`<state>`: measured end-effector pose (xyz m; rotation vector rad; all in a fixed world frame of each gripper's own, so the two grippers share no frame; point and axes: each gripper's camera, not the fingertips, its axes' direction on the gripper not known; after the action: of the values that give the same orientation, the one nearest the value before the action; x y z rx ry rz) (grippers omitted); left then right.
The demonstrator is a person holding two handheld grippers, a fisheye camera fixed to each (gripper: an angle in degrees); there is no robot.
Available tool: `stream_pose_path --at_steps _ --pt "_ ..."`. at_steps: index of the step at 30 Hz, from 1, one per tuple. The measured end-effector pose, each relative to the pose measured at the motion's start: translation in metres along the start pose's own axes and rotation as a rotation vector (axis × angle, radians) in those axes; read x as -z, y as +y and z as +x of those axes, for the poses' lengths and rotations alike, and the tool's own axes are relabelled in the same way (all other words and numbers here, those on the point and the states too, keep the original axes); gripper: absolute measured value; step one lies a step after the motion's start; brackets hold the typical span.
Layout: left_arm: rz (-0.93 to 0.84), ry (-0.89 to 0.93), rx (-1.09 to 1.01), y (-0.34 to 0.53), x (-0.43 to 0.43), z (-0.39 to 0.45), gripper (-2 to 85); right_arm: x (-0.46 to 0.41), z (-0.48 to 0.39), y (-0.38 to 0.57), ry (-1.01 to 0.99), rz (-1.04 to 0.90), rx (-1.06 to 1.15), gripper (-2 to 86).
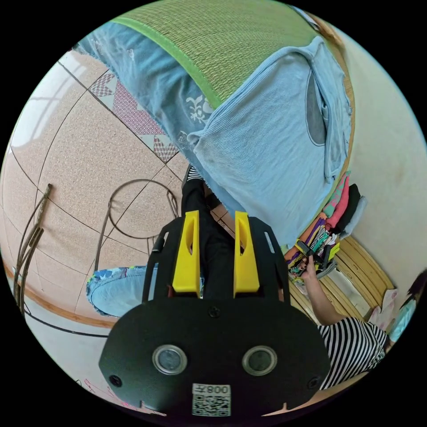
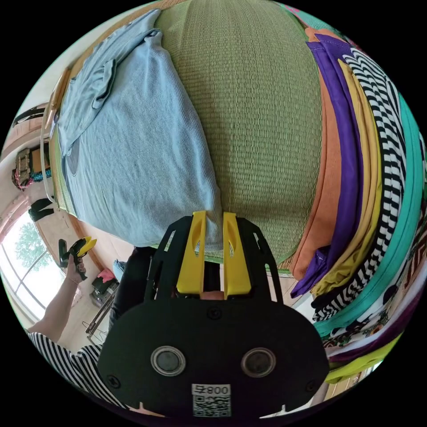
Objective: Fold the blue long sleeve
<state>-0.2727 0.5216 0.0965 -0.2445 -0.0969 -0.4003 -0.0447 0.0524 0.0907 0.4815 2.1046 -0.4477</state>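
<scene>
The right claw (image 2: 214, 218) is pinching the blue shirt's (image 2: 133, 147) corner at the mat's (image 2: 262, 133) edge; stacked clothes (image 2: 360, 191) are crowding three o'clock. The left claw (image 1: 216, 218) is hanging parted and empty over the floor (image 1: 80, 169).

Green woven mat (image 2: 262, 124) bearing blue long sleeve (image 2: 133, 147) (apparently folded), stacked clothes (image 2: 356, 187)
</scene>
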Motion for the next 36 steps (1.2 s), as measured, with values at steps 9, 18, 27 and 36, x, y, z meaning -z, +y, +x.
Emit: stream_pose_path --at_steps 9,18,27,36 --pt "0.08 -0.025 -0.109 -0.003 0.009 -0.027 14.2 -0.006 -0.008 0.009 0.048 -0.023 -0.003 3.4" --pt "0.069 0.068 -0.333 -0.005 0.013 -0.039 9.5 0.0 -0.006 0.015 0.1 -0.067 0.0 2.6" --pt "0.106 0.215 -0.375 0.043 0.038 -0.031 1.3 0.019 0.008 0.024 -0.044 -0.09 -0.041 2.1" --pt "0.147 0.331 -0.384 0.097 0.1 0.013 0.5 0.078 0.029 0.053 -0.24 -0.037 -0.029 1.9"
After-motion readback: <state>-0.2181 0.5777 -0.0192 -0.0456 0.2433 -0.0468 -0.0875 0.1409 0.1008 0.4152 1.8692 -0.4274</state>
